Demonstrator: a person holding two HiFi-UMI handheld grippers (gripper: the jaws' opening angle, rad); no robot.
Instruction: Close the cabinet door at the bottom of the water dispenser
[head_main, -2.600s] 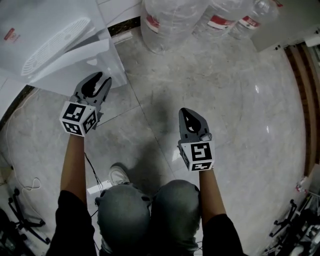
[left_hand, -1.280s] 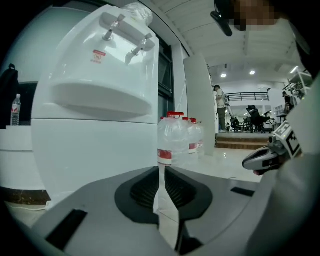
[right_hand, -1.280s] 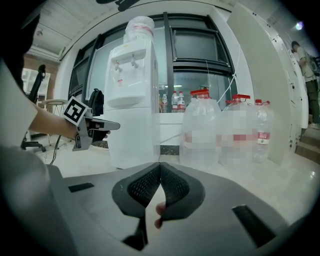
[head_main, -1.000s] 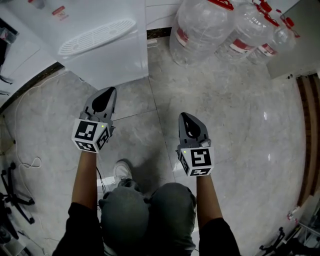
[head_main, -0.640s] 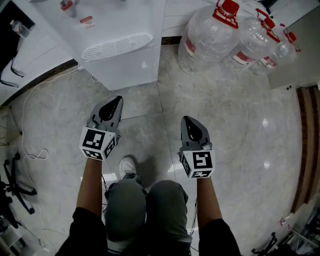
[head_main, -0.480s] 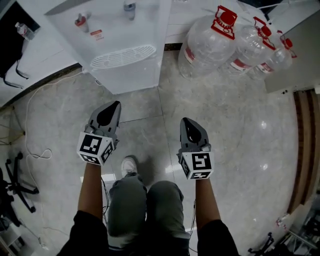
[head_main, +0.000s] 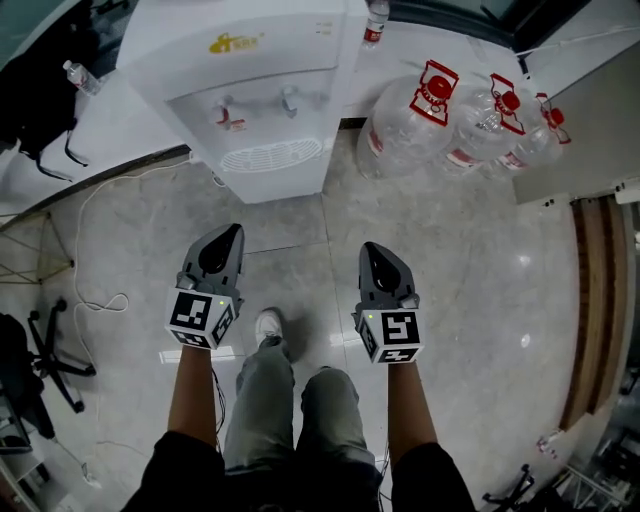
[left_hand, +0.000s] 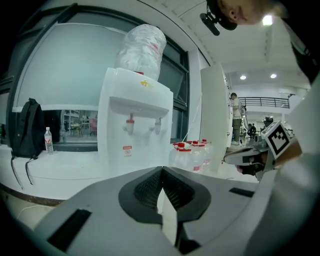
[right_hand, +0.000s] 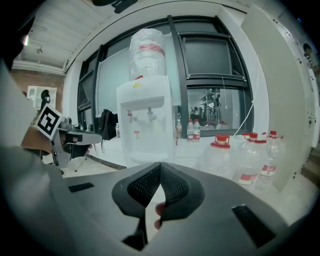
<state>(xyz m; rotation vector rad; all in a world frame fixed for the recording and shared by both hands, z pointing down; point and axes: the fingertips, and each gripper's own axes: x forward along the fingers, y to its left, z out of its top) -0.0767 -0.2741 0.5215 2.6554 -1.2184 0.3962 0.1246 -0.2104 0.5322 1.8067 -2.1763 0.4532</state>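
Claws first: left claw (head_main: 230, 235) and right claw (head_main: 371, 252) are both clenched with nothing between the pads, held side by side over the pale stone floor (head_main: 470, 250), well short of the unit. Water dispenser (head_main: 262, 90) stands ahead against the white ledge (head_main: 120, 110). Its cabinet door (right_hand: 147, 149) is the lower front panel; in the right gripper view it looks flush with the body and no gap shows, so I judge it closed or very nearly so. Handling estimate: thin, light, stiff panel on a side hinge, swings freely, smooth face that a claw tip could skid on. Best contact is a flat push near the free edge, no grasp needed. Cabinet interior is not visible. Beside the dispenser, three clear jugs (head_main: 420, 105) with red caps stand touching one another; fill level cannot be judged. An inverted bottle (left_hand: 142, 47) sits on top of the dispenser, contents unclear. Small bottles (right_hand: 193, 130) stand on the ledge behind.
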